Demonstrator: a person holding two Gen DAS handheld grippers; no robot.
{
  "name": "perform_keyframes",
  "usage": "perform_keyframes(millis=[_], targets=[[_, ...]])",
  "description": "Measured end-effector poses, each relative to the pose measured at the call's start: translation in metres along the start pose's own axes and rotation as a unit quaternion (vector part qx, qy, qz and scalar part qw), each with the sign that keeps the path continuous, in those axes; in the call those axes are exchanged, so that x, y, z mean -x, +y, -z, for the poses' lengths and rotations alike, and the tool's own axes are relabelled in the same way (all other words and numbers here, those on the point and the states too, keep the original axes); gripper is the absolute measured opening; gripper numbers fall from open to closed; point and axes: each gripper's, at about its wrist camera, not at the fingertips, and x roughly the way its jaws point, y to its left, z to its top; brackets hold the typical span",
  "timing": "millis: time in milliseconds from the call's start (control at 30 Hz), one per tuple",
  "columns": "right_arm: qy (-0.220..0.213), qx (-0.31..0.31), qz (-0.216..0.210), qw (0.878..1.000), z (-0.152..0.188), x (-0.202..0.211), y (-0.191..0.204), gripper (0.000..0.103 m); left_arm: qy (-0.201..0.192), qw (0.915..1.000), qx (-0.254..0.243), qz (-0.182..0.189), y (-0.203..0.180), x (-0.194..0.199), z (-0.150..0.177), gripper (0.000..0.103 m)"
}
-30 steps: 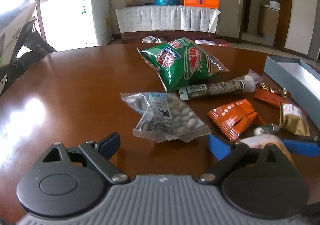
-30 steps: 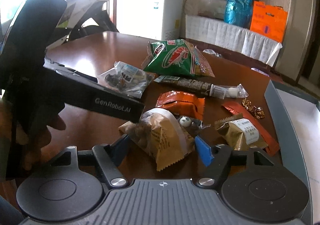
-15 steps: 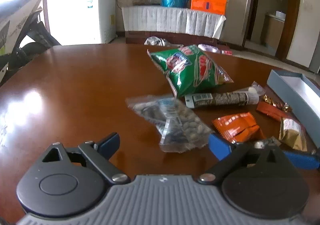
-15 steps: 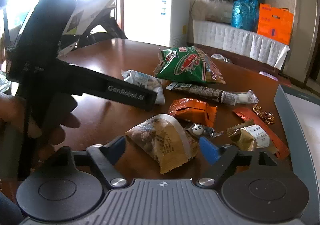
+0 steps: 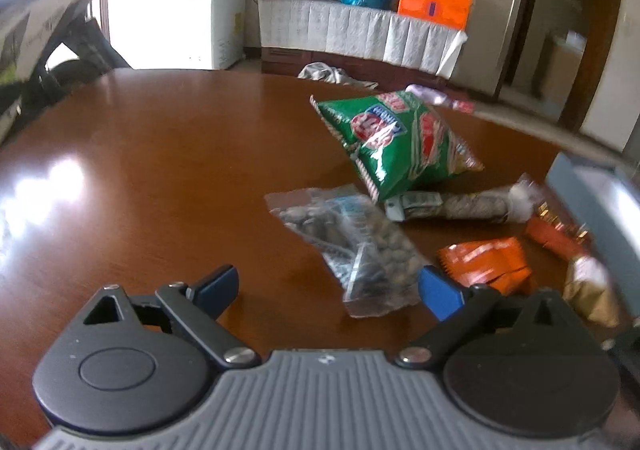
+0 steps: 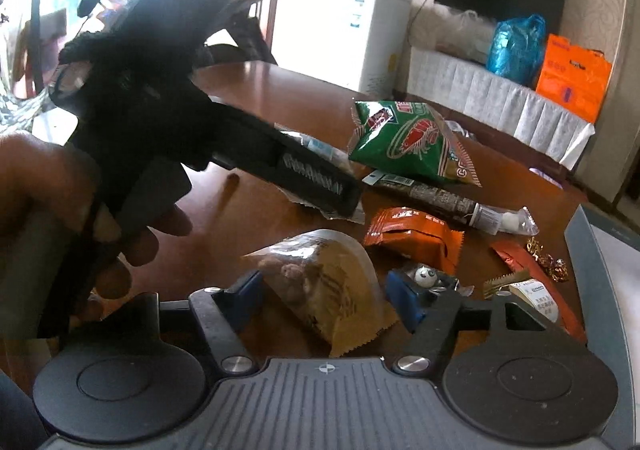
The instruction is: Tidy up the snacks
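- I am holding my right tongs low over the near edge of the tabletop, with the tan nut packet sitting between their blue fingers; they have just been closing in on it, because this packet is the nearest one to lift.
- Whether the pads are already pressing the wrapper I cannot quite tell: the left one looks to be touching it and the right one stands just beside it, so I am treating the packet as bracketed, not gripped.
- I am keeping my left tongs spread wide and empty, pointing down at the clear bag of seeds, whose near corner is lying just inside the right finger. I am probably lining up that bag as the left hand's own pick.
- In the right wrist view my left hand is holding its tool clear above the snacks, so it is not blocking the right side's reach.
- The other snacks are lying loose in a cluster: the green prawn-cracker bag farthest off, the long dark stick pack touching its near edge, the orange packet nearer, the gold sachet at the right.
- The grey box is standing open just beside them on the right, likely as the place everything is going.
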Motion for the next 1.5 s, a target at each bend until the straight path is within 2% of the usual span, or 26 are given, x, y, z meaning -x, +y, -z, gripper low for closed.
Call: perform_keyframes(millis=[200,433,800,967,1300,1500], targets=[[-0.001,0.004,0.003,1.000,0.000,0.000,0.003,0.064,0.008,0.9991,-0.033,-0.026,-0.008,-0.011,0.002,0.100],[-0.003,0.010,0.005,1.000,0.001,0.001,0.004,0.063,0.008,0.9984,-0.049,-0.028,-0.013,-0.014,0.000,0.100],[-0.006,0.019,0.013,1.000,0.001,0.004,0.009,0.065,0.005,0.9985,-0.047,-0.029,-0.014,-0.013,0.001,0.100],[-0.005,0.013,0.014,1.000,0.000,0.004,0.007,0.071,0.007,0.9982,-0.050,-0.031,-0.015,-0.014,0.000,0.102],[-0.006,0.016,0.018,1.000,0.000,0.005,0.009,0.072,0.008,0.9980,-0.053,-0.032,-0.015,-0.015,0.001,0.102],[-0.006,0.014,0.023,1.000,0.000,0.005,0.009,0.076,0.008,0.9980,-0.053,-0.033,-0.016,-0.015,0.001,0.103]])
